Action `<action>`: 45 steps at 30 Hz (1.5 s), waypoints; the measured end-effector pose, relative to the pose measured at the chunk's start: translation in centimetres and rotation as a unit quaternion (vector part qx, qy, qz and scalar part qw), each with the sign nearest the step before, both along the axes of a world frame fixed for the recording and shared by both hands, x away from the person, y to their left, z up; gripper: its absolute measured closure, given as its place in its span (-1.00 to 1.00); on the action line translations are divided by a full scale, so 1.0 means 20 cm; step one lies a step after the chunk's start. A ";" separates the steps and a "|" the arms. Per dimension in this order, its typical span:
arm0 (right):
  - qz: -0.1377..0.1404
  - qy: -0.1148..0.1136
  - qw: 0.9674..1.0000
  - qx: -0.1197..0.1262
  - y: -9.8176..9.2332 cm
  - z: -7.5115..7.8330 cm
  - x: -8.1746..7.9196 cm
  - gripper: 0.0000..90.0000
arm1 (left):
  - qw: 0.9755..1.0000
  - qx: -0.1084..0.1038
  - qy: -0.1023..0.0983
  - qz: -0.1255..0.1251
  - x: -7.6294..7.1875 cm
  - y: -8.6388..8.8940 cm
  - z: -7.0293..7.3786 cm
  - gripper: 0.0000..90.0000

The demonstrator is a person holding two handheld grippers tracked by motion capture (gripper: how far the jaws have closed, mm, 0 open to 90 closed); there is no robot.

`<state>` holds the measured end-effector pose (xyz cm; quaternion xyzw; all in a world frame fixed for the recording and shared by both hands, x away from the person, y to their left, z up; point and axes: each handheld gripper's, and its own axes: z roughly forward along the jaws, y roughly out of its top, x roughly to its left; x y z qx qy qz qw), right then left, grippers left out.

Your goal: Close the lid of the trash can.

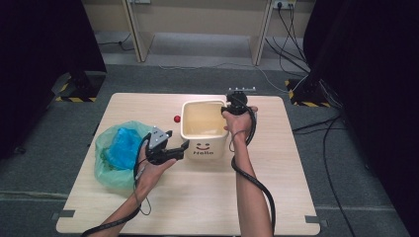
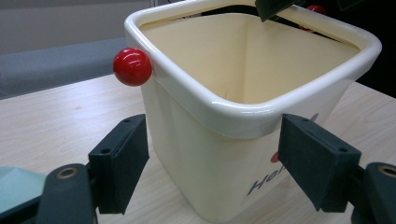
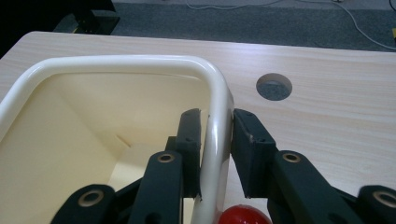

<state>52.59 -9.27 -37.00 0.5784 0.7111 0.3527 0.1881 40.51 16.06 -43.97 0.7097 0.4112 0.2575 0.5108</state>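
A cream plastic bin [image 1: 203,129] stands at the centre of the high view on a pale wood-grain table [image 1: 197,197]. It is glossy and smooth, roughly square with rounded corners, tapering toward its base, with a thick rolled rim. On the side facing the person a small smiling face is printed, and under it dark lettering that looks like "Hello"; the left gripper view catches only the start, "He", at lower right. A shiny red ball knob [image 2: 132,66] sticks out from the wall just under the rim, at the upper left of the left gripper view; another red knob [image 3: 243,215] shows at the bottom edge of the right gripper view.

The left gripper [image 2: 215,161], matte black with blocky rectangular pads, has its jaws spread wide on either side of the bin's near corner, neither pad touching the plastic. The right gripper [image 3: 215,154] straddles the rim at the bin's far right corner, one pad inside the wall and one outside; narrow gaps show between the pads and the rim, so they do not clamp it.

At the left of the high view lies a crumpled translucent green plastic bag [image 1: 116,155] with something blue inside. A round cable hole [image 3: 274,87] is cut into the tabletop, upper right of the right gripper view
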 end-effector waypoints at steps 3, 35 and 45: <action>0.000 0.000 1.000 0.001 0.00 0.00 0.00 0.61 | 1.000 0.001 0.002 0.000 0.00 0.00 0.00 -0.46; 0.014 -0.007 1.000 0.004 -0.04 -0.06 -0.03 0.60 | 1.000 -0.003 0.000 0.001 0.00 0.00 0.00 -0.46; 0.010 -0.019 1.000 0.019 -0.07 0.00 -0.04 0.07 | 1.000 -0.008 0.000 -0.008 -0.01 -0.01 0.02 -0.47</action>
